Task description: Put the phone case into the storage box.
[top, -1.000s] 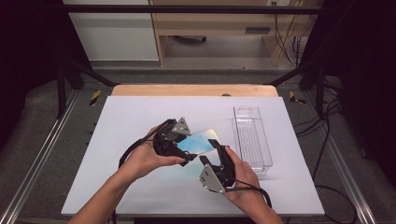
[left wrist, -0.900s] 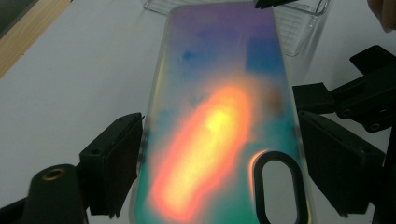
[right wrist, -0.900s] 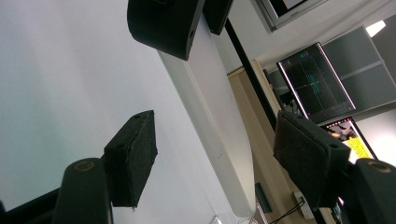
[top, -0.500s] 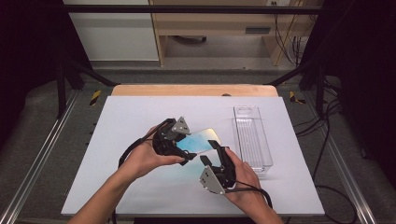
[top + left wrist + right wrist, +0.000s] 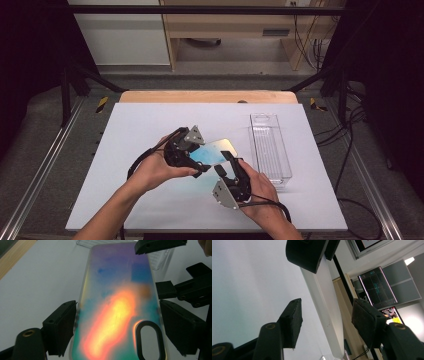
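High view: left gripper holds an iridescent phone case just left of the clear tray; right gripper touches the case's near edge. Left gripper view: jaws clamp both long edges of the case, camera cutout visible. Right gripper view: jaws wide apart, case edge-on between them, monitor beyond.
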Tool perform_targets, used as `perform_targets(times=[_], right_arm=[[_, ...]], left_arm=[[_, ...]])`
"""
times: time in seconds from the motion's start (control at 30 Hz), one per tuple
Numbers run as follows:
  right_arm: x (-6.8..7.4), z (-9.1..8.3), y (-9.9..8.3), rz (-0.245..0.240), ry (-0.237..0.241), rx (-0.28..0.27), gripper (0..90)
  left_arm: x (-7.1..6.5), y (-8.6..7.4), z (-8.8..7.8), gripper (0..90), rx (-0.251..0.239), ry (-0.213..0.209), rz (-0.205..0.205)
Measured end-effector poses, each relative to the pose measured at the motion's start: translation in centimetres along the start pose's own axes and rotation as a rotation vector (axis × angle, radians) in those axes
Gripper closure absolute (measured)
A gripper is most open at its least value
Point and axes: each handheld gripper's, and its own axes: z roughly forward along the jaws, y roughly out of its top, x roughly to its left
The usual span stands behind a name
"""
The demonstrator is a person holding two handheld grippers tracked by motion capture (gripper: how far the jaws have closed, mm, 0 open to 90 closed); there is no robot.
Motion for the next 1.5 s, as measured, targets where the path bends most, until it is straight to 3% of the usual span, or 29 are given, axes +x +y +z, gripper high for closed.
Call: perform_targets(times=[0.33, 0.47, 0.5, 0.53, 0.77, 0.8, 0.9, 1.1, 1.5], right_arm=[[0.1, 0.0, 0.2, -0.036, -0.001, -0.009, 50.5], [0.2, 0.1, 0.3, -0.038, 0.000, -0.010, 51.8], [0.4, 0.1, 0.3, -0.020, 0.004, -0.005, 53.2], [0.3, 0.1, 0.3, -0.046, 0.004, -0.012, 53.7], [0.6, 0.0, 0.7, -0.042, 0.001, -0.015, 55.9], [0.5, -0.1, 0.7, -0.061, 0.000, -0.022, 56.1], [0.8, -0.3, 1.0, -0.043, 0.000, -0.021, 57.8], [1.0, -0.3, 1.1, -0.077, 0.002, -0.031, 62.1], [1.3, -0.6, 1.3, -0.128, 0.006, -0.047, 79.3]], left_arm=[[-0.1, -0.1, -0.1, 16.3, 0.003, -0.005, 0.002], [-0.2, -0.1, 0.1, 16.3, 0.004, -0.011, 0.001], [-0.2, -0.1, 0.1, 16.3, 0.004, -0.012, 0.000], [-0.2, -0.1, 0.1, 16.3, 0.005, -0.012, 0.000], [-0.1, -0.1, 0.1, 16.3, 0.003, -0.009, -0.010], [-0.1, -0.1, 0.1, 16.3, 0.003, -0.009, -0.012], [0.0, -0.2, 0.1, 16.3, 0.002, -0.007, -0.018], [0.1, -0.3, 0.1, 16.3, 0.001, -0.013, -0.019], [0.1, -0.2, 0.0, 16.5, -0.010, -0.035, -0.032]])
